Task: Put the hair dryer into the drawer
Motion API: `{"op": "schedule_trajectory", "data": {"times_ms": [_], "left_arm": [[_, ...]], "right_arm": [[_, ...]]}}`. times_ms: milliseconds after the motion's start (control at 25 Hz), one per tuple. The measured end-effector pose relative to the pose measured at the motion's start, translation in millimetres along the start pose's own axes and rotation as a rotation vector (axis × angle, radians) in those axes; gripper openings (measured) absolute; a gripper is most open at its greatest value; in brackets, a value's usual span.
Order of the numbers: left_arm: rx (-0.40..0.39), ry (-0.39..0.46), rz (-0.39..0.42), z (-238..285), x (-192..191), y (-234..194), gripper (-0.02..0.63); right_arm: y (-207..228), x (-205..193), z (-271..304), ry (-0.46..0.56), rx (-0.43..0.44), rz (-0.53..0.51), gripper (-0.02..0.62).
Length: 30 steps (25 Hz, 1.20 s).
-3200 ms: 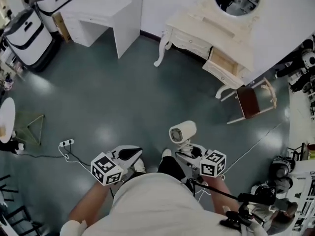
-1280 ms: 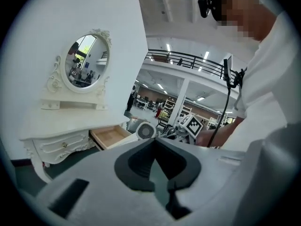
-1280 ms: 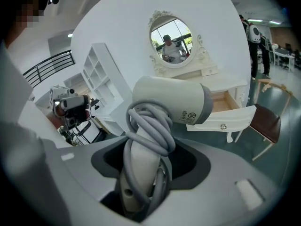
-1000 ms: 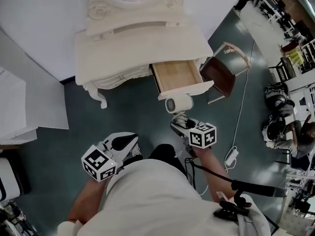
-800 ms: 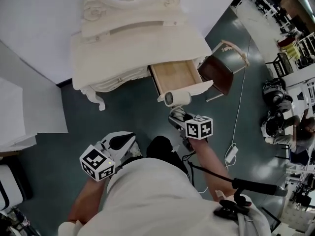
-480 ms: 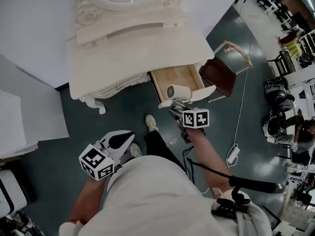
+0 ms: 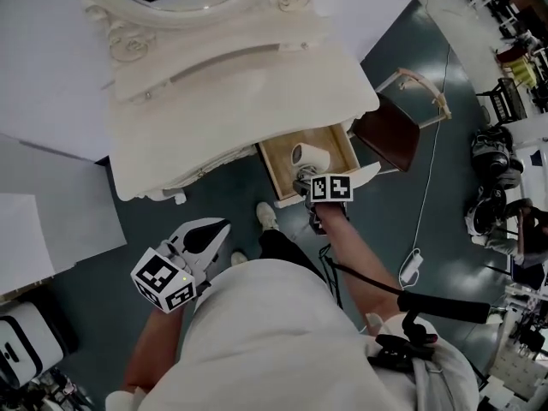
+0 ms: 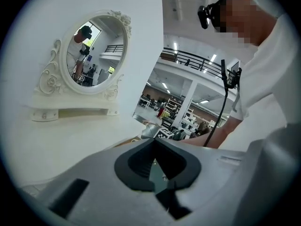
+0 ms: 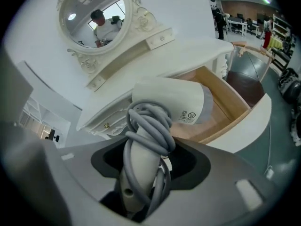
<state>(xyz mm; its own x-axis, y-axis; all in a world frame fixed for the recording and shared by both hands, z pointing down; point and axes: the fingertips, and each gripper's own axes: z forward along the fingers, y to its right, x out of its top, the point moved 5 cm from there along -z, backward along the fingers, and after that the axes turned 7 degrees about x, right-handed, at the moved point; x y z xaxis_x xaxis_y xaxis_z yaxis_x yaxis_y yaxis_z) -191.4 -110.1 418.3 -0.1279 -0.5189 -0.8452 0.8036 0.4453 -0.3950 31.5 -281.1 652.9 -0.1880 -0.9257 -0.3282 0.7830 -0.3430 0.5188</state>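
Observation:
The white hair dryer [image 7: 310, 156] hangs over the open wooden drawer [image 7: 278, 163] of the cream dressing table [image 7: 231, 84]. My right gripper [image 7: 305, 179] is shut on its handle, which has the grey cord [image 9: 149, 126] wound round it. In the right gripper view the dryer's body [image 9: 169, 99] lies above the drawer's wooden inside [image 9: 225, 103], and the right gripper [image 9: 145, 171] clamps the handle below it. My left gripper [image 7: 214, 228] is lower left, away from the drawer, shut and empty. From the left gripper view its tips [image 8: 157, 166] point toward the table's oval mirror [image 8: 91, 53].
A brown-seated chair [image 7: 390, 131] stands right of the drawer. White furniture [image 7: 43, 221] sits to the left. A power strip with its cable [image 7: 413, 268] lies on the dark floor at the right. The person's shoe [image 7: 267, 215] is just before the drawer.
The person has stepped closer to the dressing table. My right gripper has carried the hair dryer forward and down, from in front of the drawer to over its inside. My left gripper came along.

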Motion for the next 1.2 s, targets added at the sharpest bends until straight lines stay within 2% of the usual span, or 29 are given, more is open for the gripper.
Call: {"op": "schedule_trajectory", "data": {"times_ms": [360, 640, 880, 1200], "left_arm": [[0.033, -0.018, -0.029, 36, 25, -28, -0.002], [0.061, -0.015, -0.046, 53, 39, -42, -0.002], [0.083, -0.033, -0.065, 67, 42, -48, -0.002], [0.122, -0.059, -0.08, 78, 42, -48, -0.002]], "right_arm": [[45, 43, 33, -0.072, -0.046, 0.107, 0.247], [72, 60, 52, -0.111, -0.078, 0.191, 0.247], [93, 80, 65, -0.084, -0.126, 0.24, 0.247], [110, 98, 81, 0.002, -0.198, 0.236, 0.247]]}}
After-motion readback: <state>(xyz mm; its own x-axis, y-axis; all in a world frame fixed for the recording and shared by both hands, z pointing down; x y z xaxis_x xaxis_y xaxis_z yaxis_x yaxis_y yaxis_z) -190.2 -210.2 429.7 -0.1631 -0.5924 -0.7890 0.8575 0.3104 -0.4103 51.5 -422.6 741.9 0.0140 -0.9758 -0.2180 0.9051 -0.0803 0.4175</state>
